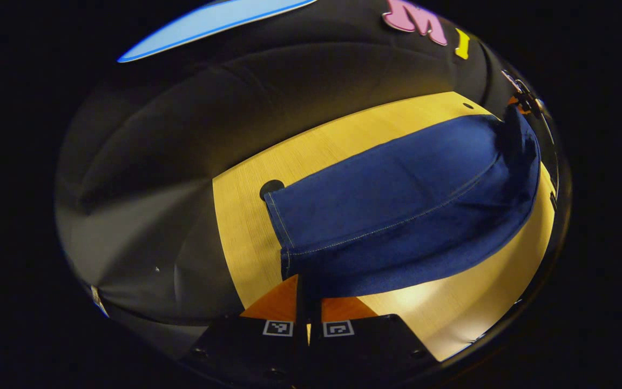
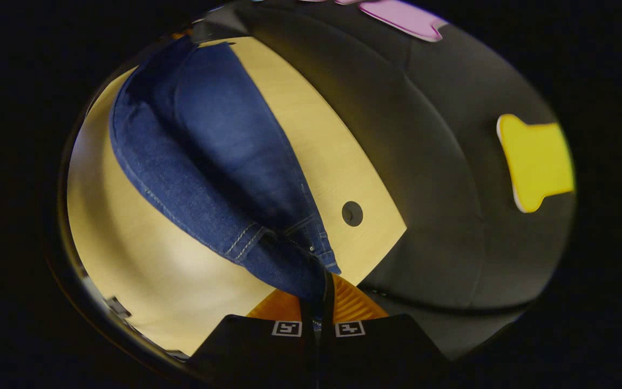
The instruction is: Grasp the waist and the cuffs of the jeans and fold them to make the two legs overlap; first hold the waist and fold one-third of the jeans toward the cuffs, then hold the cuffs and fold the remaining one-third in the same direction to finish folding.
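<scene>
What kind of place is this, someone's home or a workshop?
Probably a staged recording booth, not a home: black cloth hangs behind a bare wooden table, and only a pair of jeans lies on it, held at each end by fingers.

Right hand-held gripper: both fingers closed together, pinching the waistband end of the dark blue denim jeans. Belt loop, pale double stitching and a small rivet show just above the grip. Jeans run from the fingers up and left across the light wooden bench, far end near its top edge, fabric bunched in a long ridge along the left side. Round dark hole in the benchtop just right of the waistband.
</scene>
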Tool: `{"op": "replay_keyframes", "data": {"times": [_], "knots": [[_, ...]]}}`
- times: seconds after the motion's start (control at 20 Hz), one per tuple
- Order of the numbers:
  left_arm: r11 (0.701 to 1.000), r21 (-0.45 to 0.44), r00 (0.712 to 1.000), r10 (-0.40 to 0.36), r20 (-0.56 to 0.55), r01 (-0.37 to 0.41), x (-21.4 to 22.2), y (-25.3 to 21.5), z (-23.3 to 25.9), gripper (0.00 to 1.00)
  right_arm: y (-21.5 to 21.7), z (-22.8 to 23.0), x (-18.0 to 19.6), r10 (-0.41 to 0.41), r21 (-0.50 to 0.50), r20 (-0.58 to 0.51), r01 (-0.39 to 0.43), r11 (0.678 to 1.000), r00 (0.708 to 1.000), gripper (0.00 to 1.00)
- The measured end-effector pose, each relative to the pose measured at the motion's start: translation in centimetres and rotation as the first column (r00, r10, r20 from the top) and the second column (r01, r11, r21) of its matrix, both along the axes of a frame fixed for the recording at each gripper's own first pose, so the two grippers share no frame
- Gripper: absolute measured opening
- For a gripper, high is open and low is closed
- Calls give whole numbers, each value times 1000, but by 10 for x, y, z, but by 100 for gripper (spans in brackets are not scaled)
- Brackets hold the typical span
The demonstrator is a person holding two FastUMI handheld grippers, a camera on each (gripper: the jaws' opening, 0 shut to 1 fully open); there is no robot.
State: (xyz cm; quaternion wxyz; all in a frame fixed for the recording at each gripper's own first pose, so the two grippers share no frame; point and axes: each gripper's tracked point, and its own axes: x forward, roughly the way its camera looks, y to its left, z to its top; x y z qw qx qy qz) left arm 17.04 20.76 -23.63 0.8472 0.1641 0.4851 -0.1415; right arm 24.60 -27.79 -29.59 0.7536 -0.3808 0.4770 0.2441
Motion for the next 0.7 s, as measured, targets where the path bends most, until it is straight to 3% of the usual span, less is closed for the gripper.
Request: {"op": "replay_keyframes", "data": {"times": [0.15, 0.2, 0.25, 0.35, 0.45, 0.5, 0.55, 0.6, 0.7], "knots": [[989, -69, 990, 125, -66, -129, 28, 3, -36, 6, -2, -22, 33, -199, 123, -79, 207, 971, 977, 7], [979, -94, 981, 175, -84, -183, 35, 0, -41, 6, -5, -30, 43, -265, 145, -109, 279, 949, 958, 17], [968, -107, 971, 214, -101, -225, 41, -3, -46, 6, -8, -39, 50, -317, 163, -129, 335, 928, 940, 7], [962, -84, 962, 251, -104, -260, 47, -1, -54, 6, -12, -50, 53, -417, 173, -161, 442, 880, 894, 7], [951, -62, 949, 296, -108, -303, 52, -1, -64, 9, -12, -48, 60, -538, 196, -193, 569, 798, 821, 10], [947, -63, 945, 307, -115, -316, 53, -2, -68, 12, -14, -46, 64, -593, 203, -194, 623, 755, 782, 17], [944, -90, 945, 305, -119, -316, 54, -9, -72, 22, -4, -39, 65, -617, 233, -191, 646, 727, 763, 37], [944, -110, 947, 300, -110, -312, 55, -15, -64, 24, 1, -33, 64, -622, 244, -163, 642, 727, 766, 41], [942, -160, 956, 287, -67, -294, 52, -31, -57, 75, -10, -26, 63, -614, 224, -90, 617, 755, 784, 70]]}}
